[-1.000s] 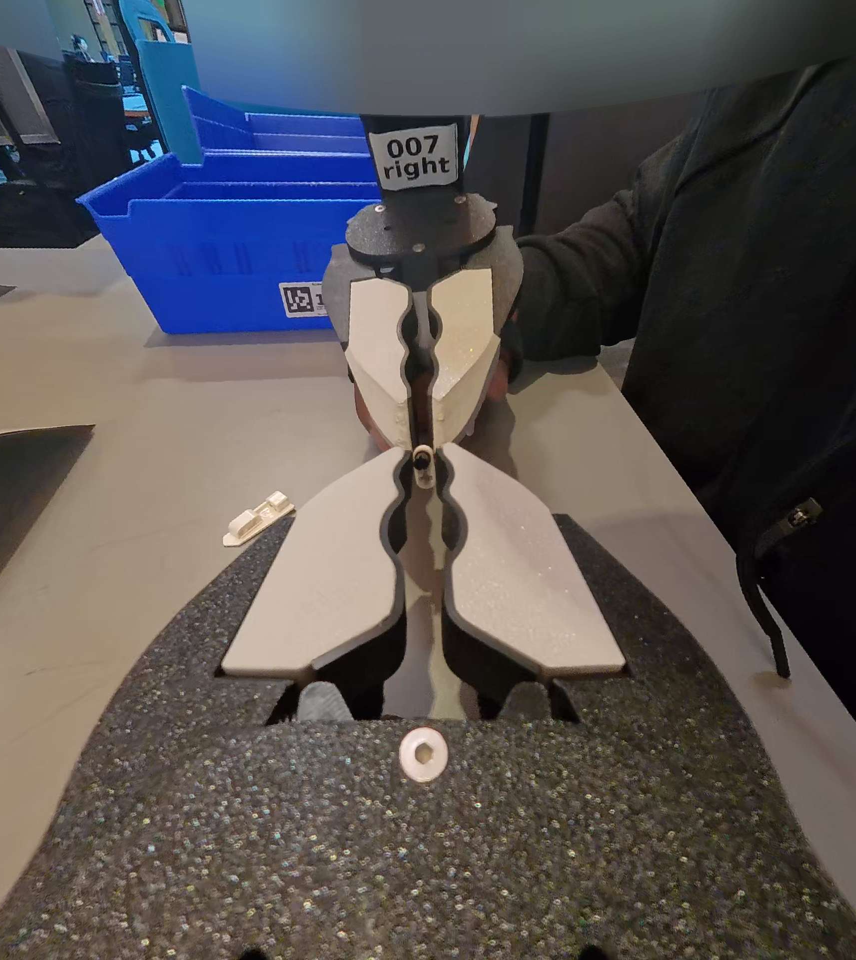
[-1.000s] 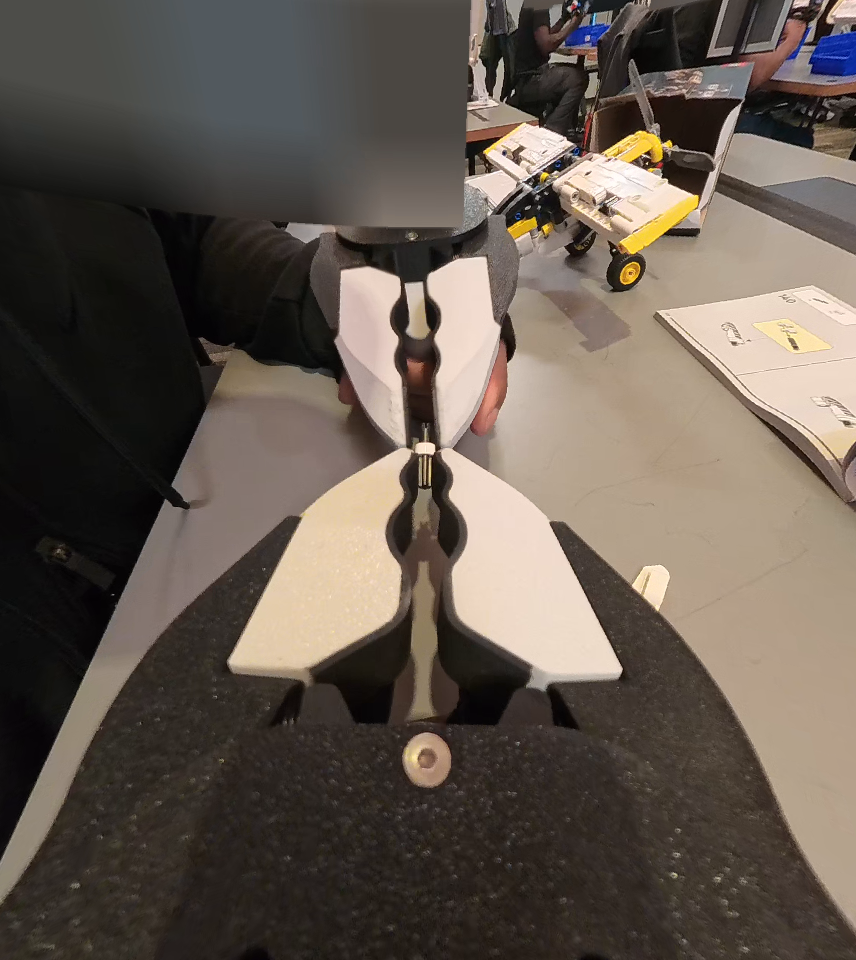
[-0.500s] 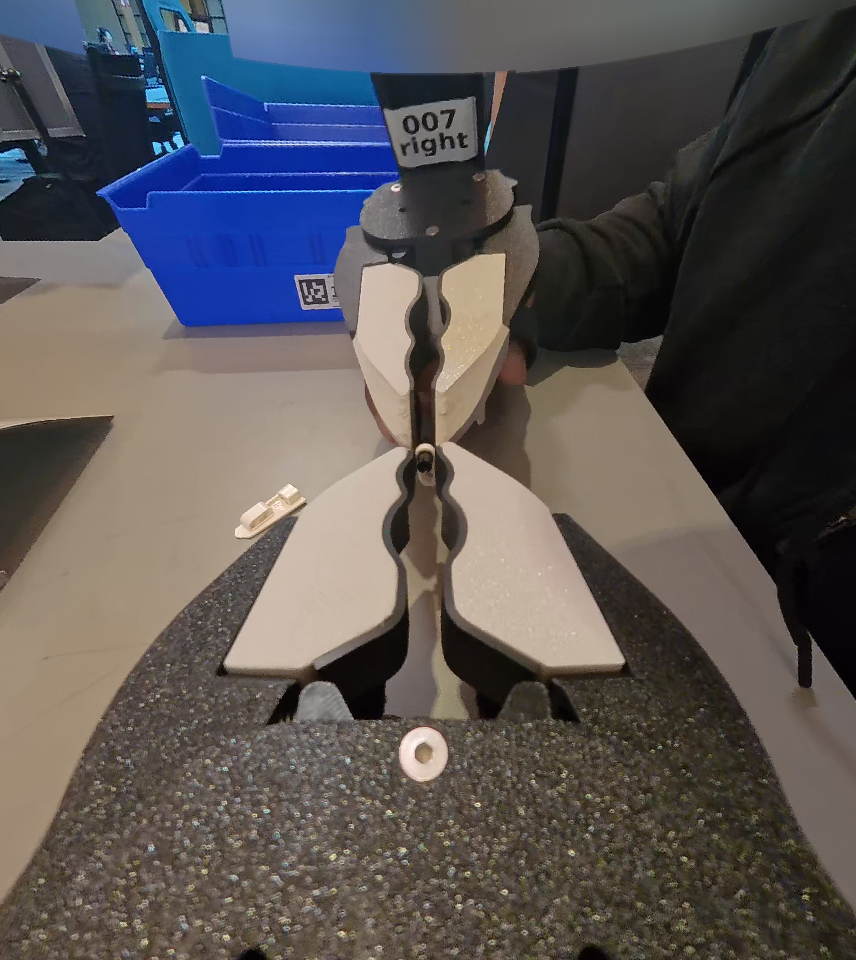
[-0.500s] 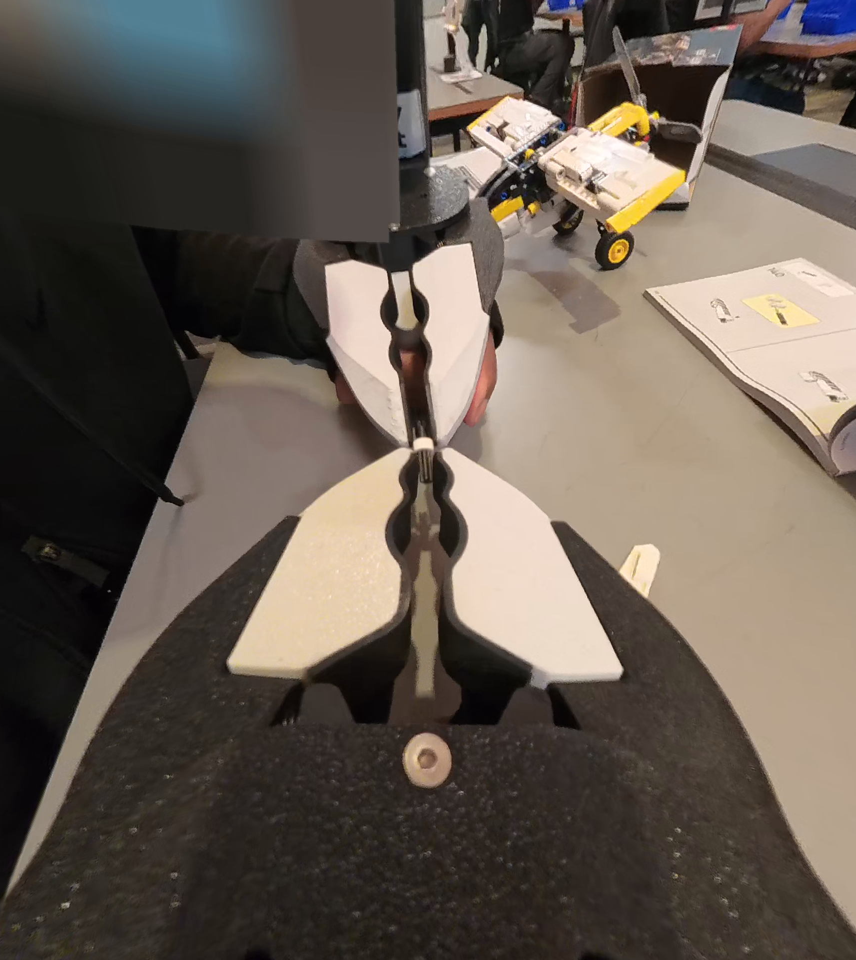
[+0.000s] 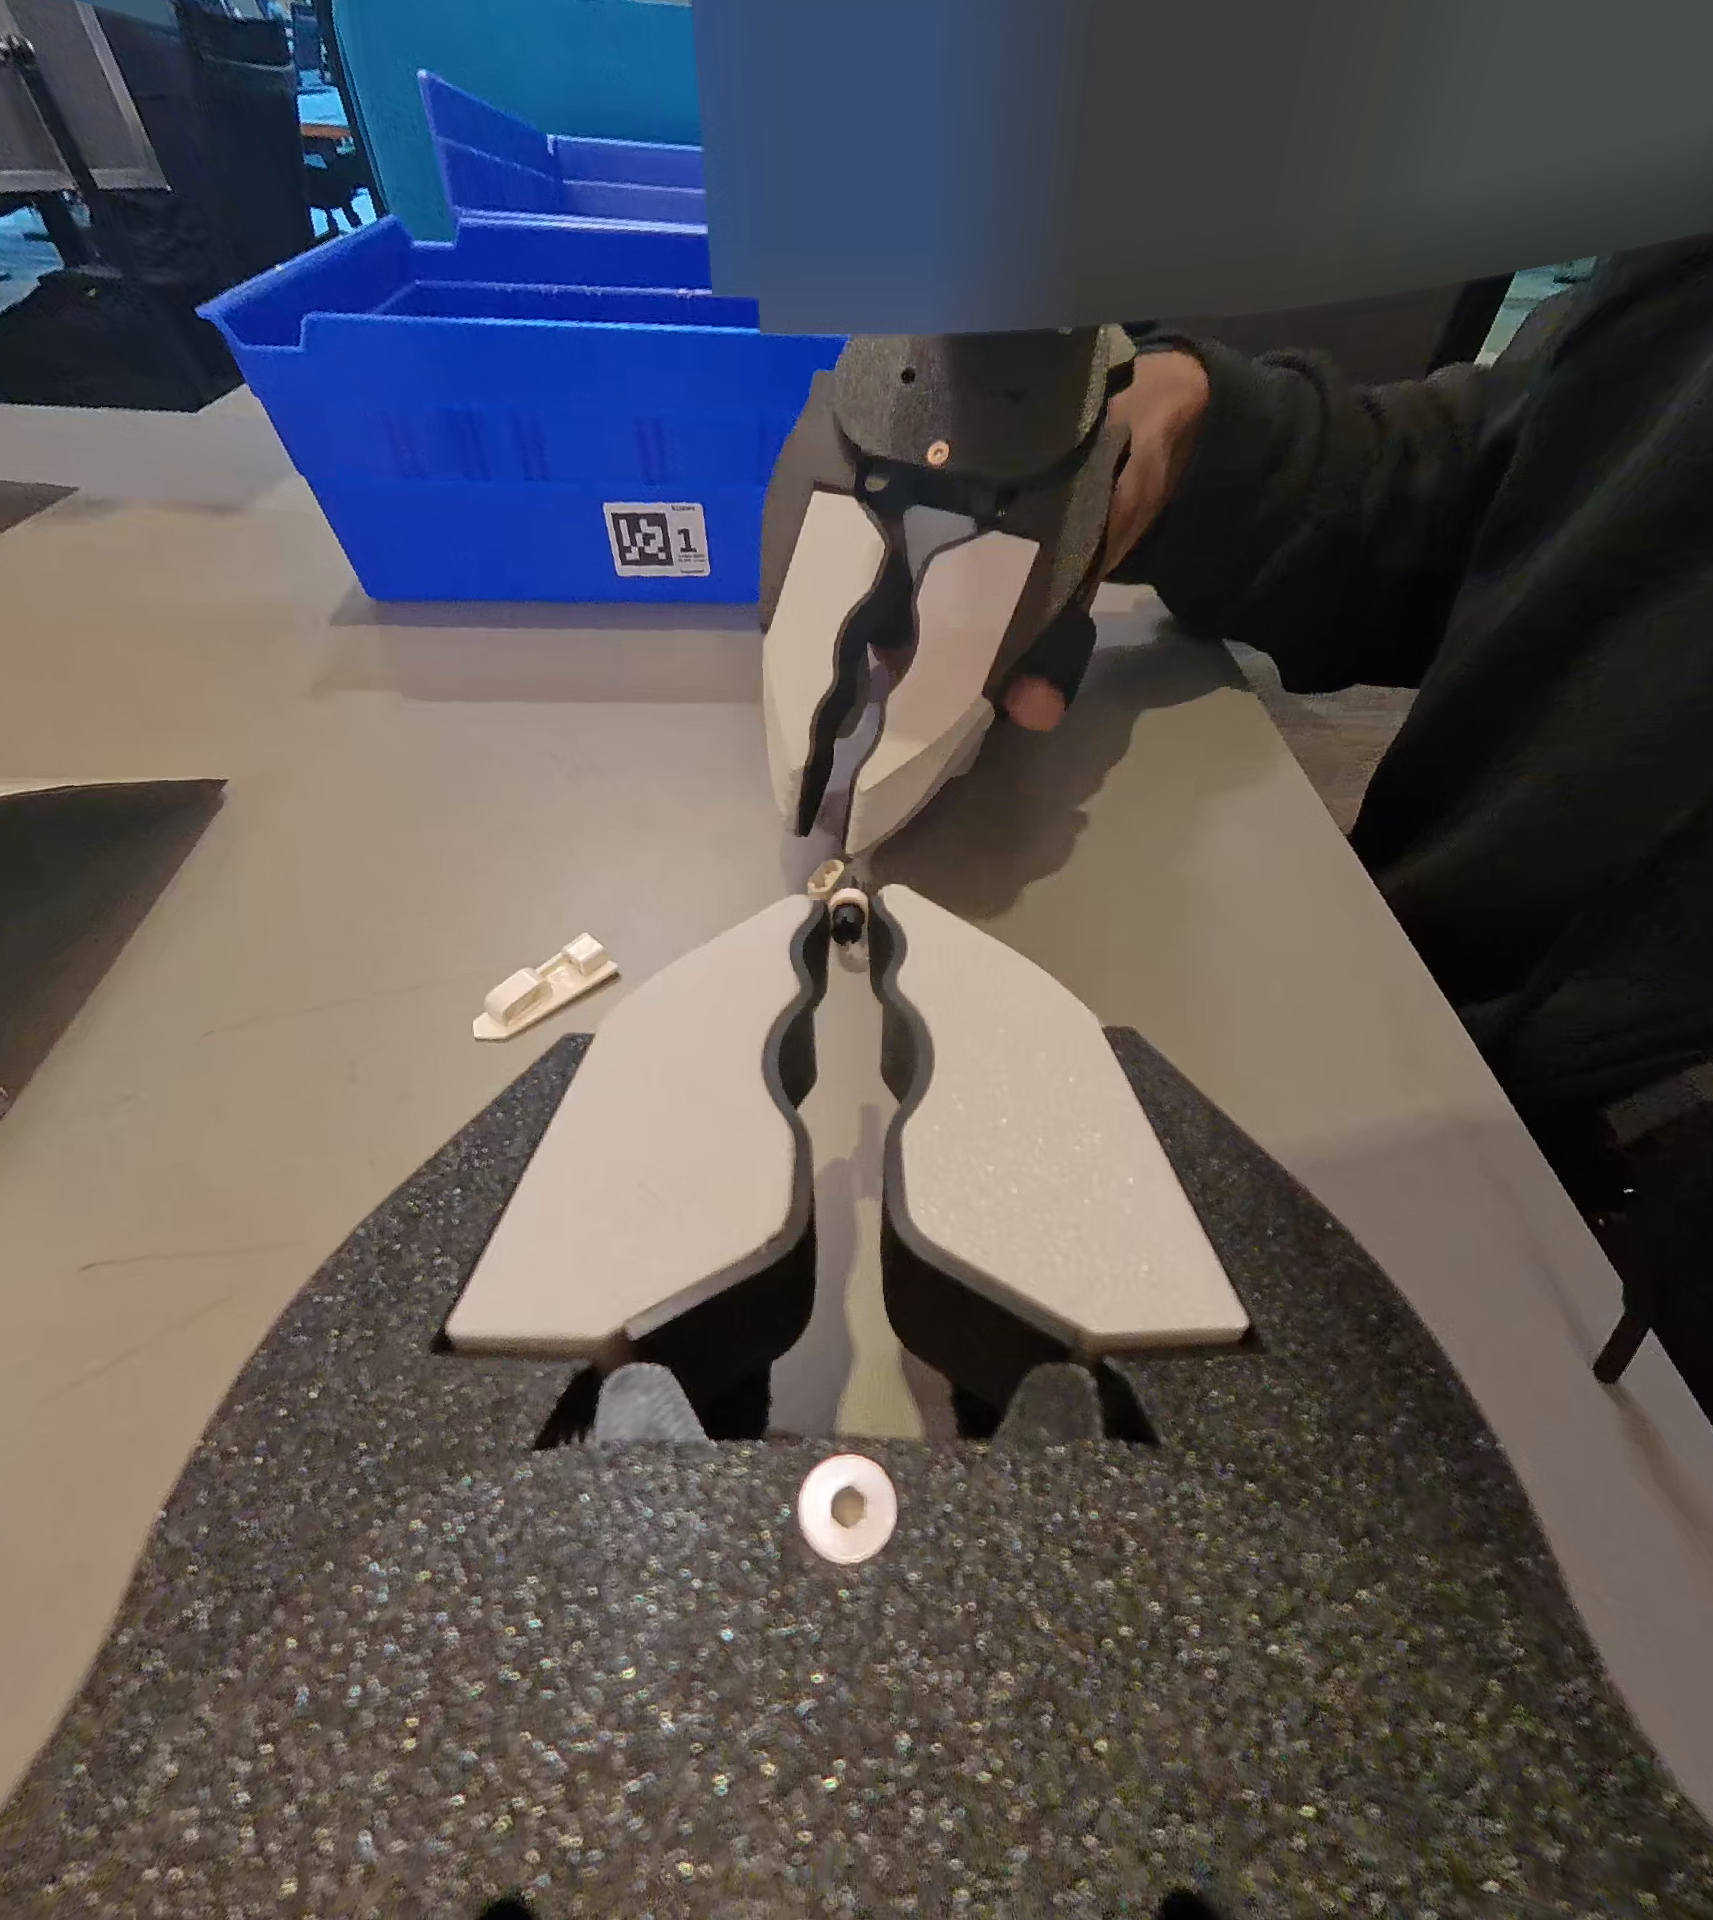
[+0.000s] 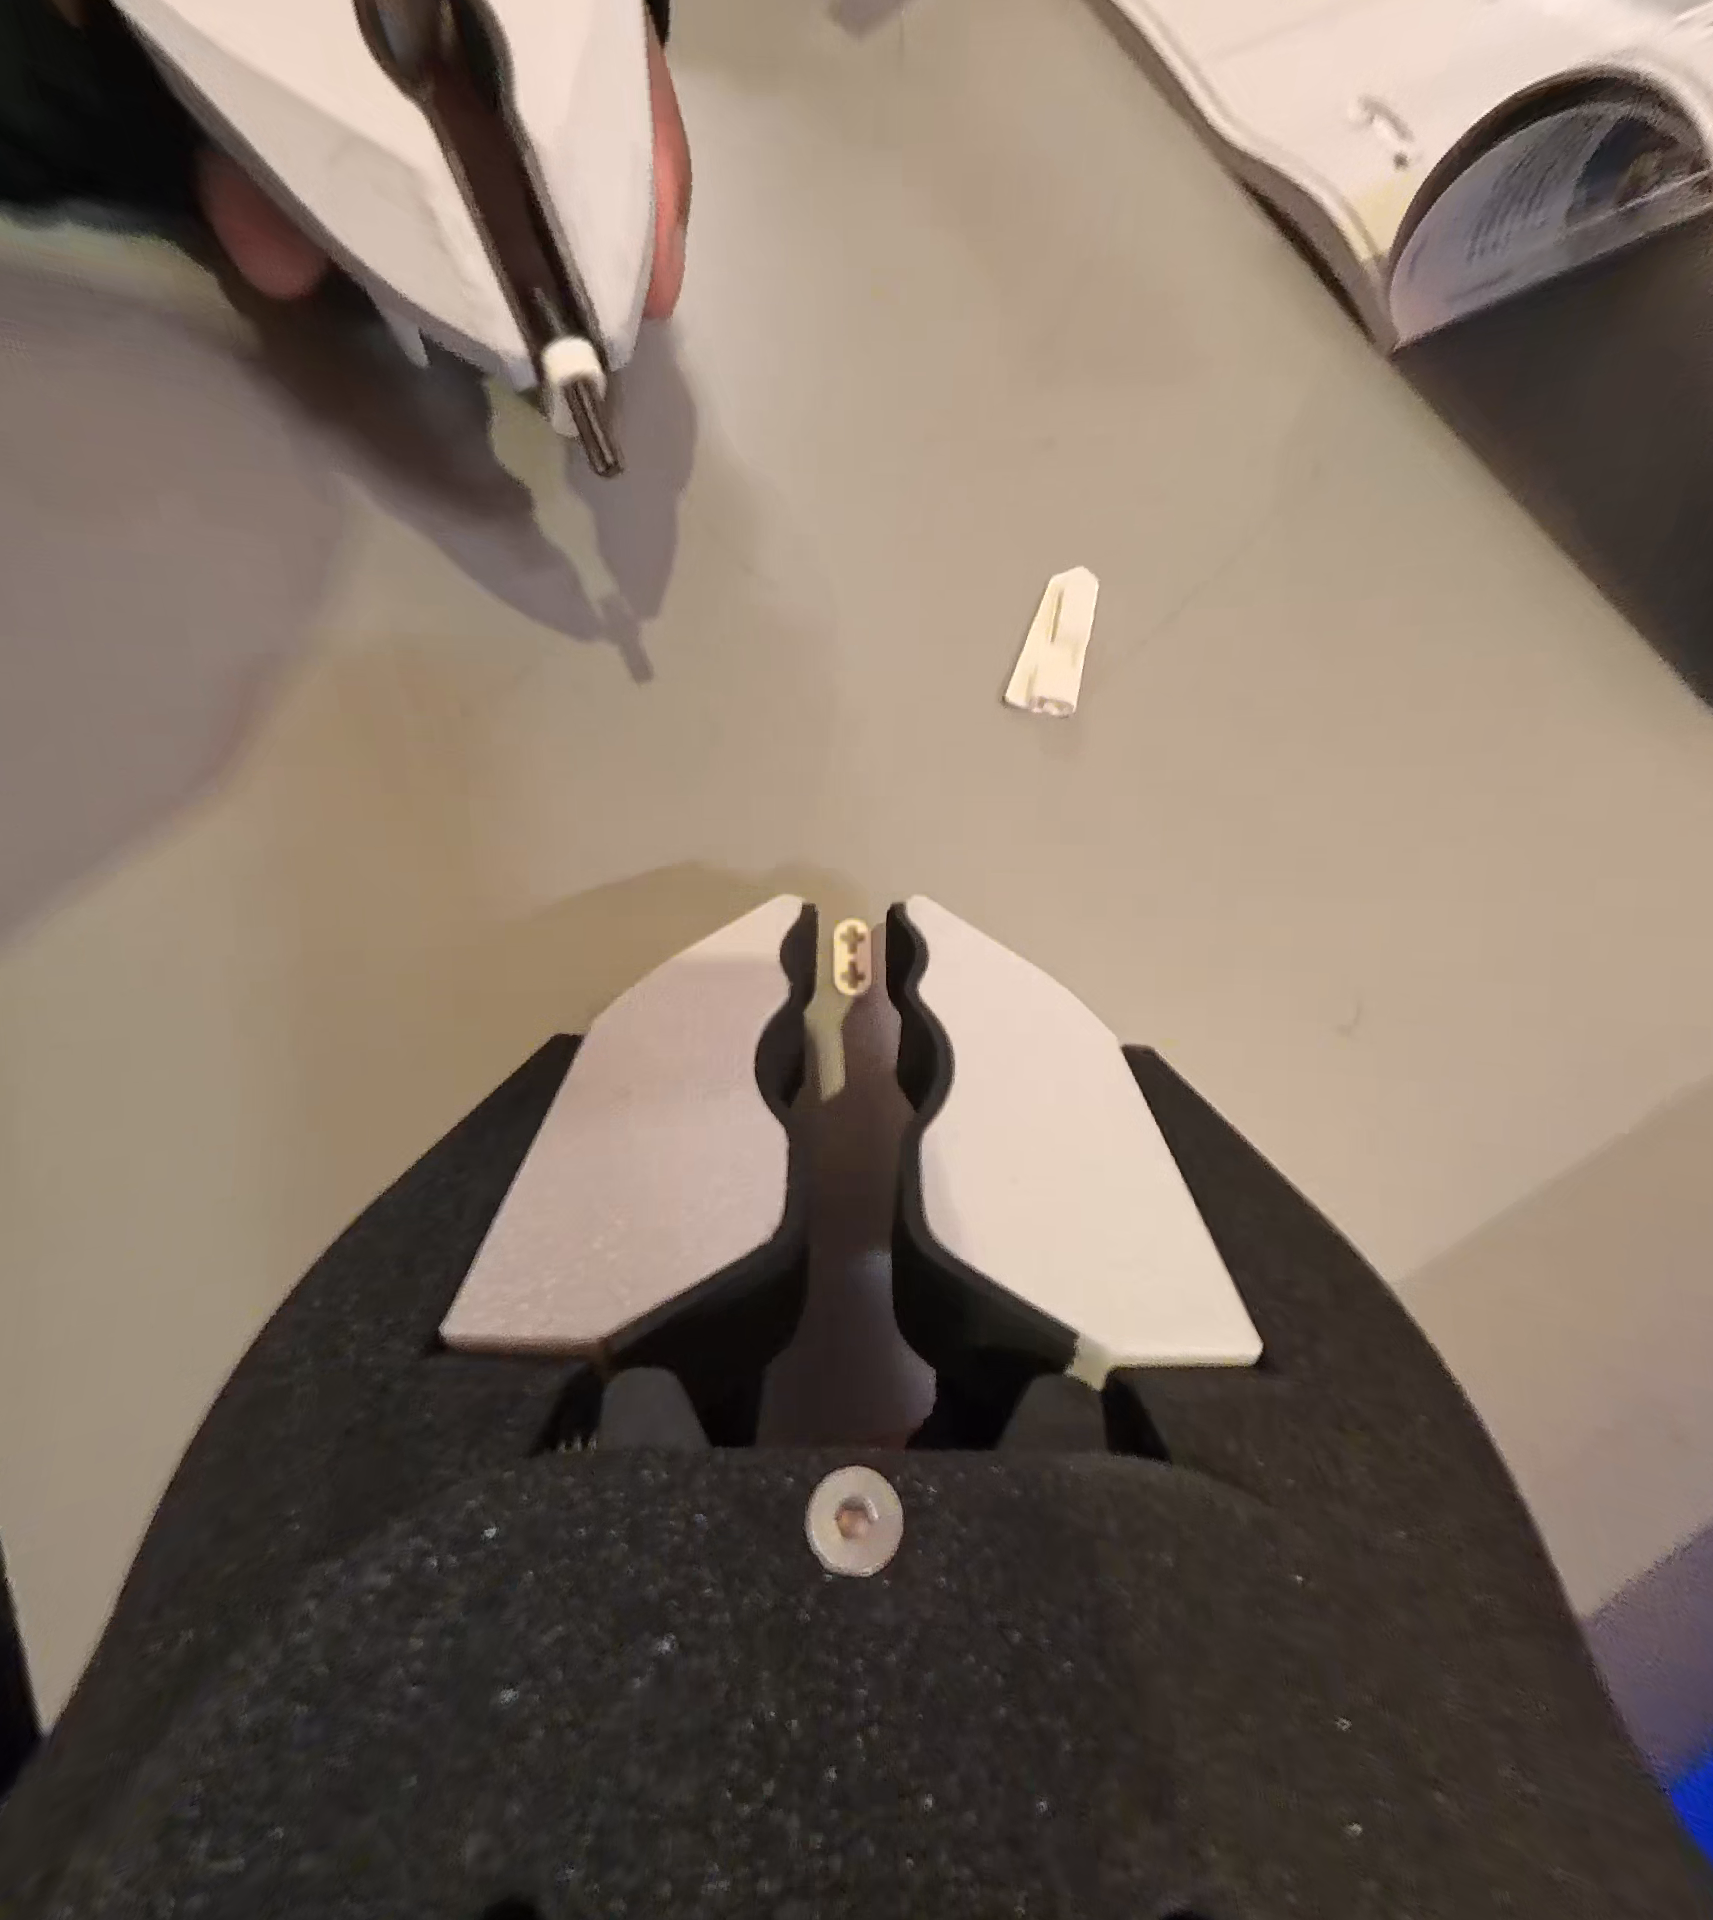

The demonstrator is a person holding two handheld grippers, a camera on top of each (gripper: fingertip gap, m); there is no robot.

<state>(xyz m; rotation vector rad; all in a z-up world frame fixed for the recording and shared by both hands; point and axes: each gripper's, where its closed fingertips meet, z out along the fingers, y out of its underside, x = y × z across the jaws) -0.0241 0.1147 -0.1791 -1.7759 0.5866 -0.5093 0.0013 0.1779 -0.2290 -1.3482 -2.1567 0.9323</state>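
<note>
Tools apart, each near a small part

Left tool [image 5: 847, 914] clenches a black axle with white bushing [image 5: 846, 918]. Right tool [image 6: 852, 940] is released; small cream two-hole connector [image 6: 851, 956] sits loose between its fingers on the grey desk [image 6: 935, 468]. White flat piece [image 5: 545, 985] lies just left.

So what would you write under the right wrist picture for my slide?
Right hand-held gripper, fingers parted, over a tiny cream piece on the grey table; left hand-held gripper holds a black pin.

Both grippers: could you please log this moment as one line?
left gripper: shut on black axle with white bush | right gripper: open, cream two-hole piece loose between fingertips | table: white part
</note>
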